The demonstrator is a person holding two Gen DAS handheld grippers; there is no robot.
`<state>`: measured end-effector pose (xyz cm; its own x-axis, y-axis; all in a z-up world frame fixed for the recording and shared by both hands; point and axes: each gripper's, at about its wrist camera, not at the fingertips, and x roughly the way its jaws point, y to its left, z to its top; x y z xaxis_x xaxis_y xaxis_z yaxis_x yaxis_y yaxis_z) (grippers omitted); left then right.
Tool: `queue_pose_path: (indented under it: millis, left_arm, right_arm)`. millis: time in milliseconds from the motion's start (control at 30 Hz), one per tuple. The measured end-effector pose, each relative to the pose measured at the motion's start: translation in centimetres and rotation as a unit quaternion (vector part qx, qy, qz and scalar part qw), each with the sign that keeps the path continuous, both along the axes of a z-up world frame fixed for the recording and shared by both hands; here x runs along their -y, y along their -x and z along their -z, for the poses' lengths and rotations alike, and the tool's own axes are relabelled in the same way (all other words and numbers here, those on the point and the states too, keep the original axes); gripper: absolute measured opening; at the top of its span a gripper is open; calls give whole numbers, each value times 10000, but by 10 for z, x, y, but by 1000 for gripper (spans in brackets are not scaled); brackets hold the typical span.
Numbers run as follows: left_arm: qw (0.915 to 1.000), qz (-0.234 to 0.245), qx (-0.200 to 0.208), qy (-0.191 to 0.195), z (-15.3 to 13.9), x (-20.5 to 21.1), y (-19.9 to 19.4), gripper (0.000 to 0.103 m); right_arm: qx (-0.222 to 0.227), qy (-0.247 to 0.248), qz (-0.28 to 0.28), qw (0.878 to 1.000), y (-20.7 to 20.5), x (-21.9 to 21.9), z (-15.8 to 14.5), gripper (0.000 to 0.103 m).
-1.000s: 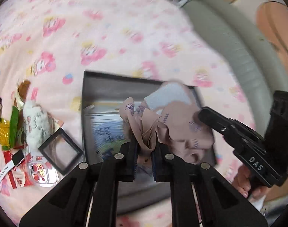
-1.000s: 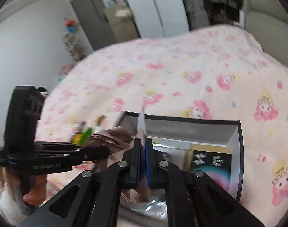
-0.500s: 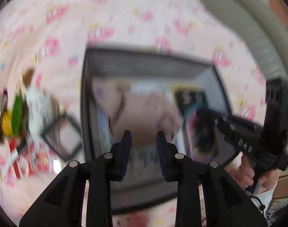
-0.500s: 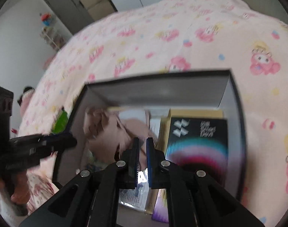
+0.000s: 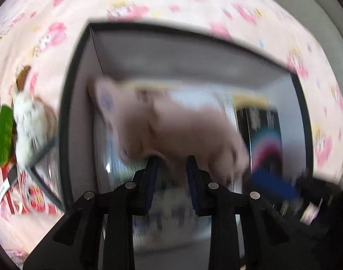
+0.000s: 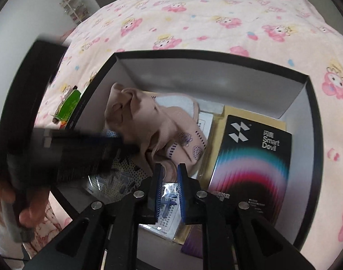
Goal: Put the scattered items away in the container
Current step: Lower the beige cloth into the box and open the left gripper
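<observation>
A dark open box [image 6: 216, 76] [image 5: 171, 51] sits on the pink bedspread. A crumpled pink cloth [image 6: 157, 130] [image 5: 171, 126] lies inside it at the left, on top of flat packets. My left gripper [image 5: 171, 166] is open and empty, just in front of the cloth; it also shows blurred at the left of the right wrist view [image 6: 81, 148]. My right gripper [image 6: 169, 180] is open a little and empty, above the cloth's near edge. A black "Smart Devil" package [image 6: 252, 157] lies in the box at the right.
Loose items lie on the bed left of the box: a green snack packet [image 5: 2, 132] [image 6: 67, 105], a white plush toy [image 5: 29, 121], a small black frame [image 5: 43, 171] and red packets [image 5: 29, 202]. A grey sofa edge [image 5: 317, 11] is at the far right.
Both grippers let go of the pink cloth, which now lies in the box. Both jaws opened, and the grippers have moved lower over the box.
</observation>
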<state>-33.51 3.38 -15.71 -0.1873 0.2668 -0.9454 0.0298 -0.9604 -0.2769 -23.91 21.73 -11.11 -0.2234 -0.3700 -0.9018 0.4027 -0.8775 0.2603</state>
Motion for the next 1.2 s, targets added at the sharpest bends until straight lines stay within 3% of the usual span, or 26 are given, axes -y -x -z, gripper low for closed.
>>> queue_pose_path:
  millis: [100, 167, 267, 367, 467, 600, 700, 767, 933, 1067, 1200]
  left_arm:
    - [9984, -434, -271, -225, -10, 10, 16, 26]
    - [9976, -435, -260, -481, -15, 13, 12, 26]
    - [9992, -150, -69, -356, -14, 10, -3, 26]
    - [9982, 196, 292, -483, -7, 5, -17, 25]
    - [9959, 506, 511, -556, 1, -8, -24, 25]
    - [9951, 726, 506, -446, 9, -31, -15, 25]
    - [9971, 500, 274, -507, 6, -35, 7, 25]
    - [9986, 220, -101, -470, -7, -29, 21, 25]
    - [9954, 115, -429, -847, -32, -17, 19, 25]
    - [9974, 331, -165, -623, -31, -9, 5, 25]
    - [9977, 190, 250, -607, -11, -4, 8, 25]
  right_arm:
    - [136, 193, -5, 9997, 9, 1, 4, 11]
    - [289, 338, -28, 9990, 14, 2, 7, 11]
    - [441, 459, -208, 9978, 13, 7, 11, 11]
    - [336, 156, -278, 9989, 12, 16, 17, 12]
    - [199, -246, 7, 9995, 17, 12, 23, 12]
    - [-55, -263, 693, 9972, 25, -12, 13, 12]
    - [-152, -9, 1067, 9942, 28, -28, 7, 12]
    - [-158, 52, 1170, 9930, 32, -31, 5, 12]
    - [138, 476, 952, 9942, 34, -27, 11, 12]
    - [168, 351, 875, 9954, 38, -16, 18, 13]
    - [188, 322, 870, 9955, 36, -15, 18, 13]
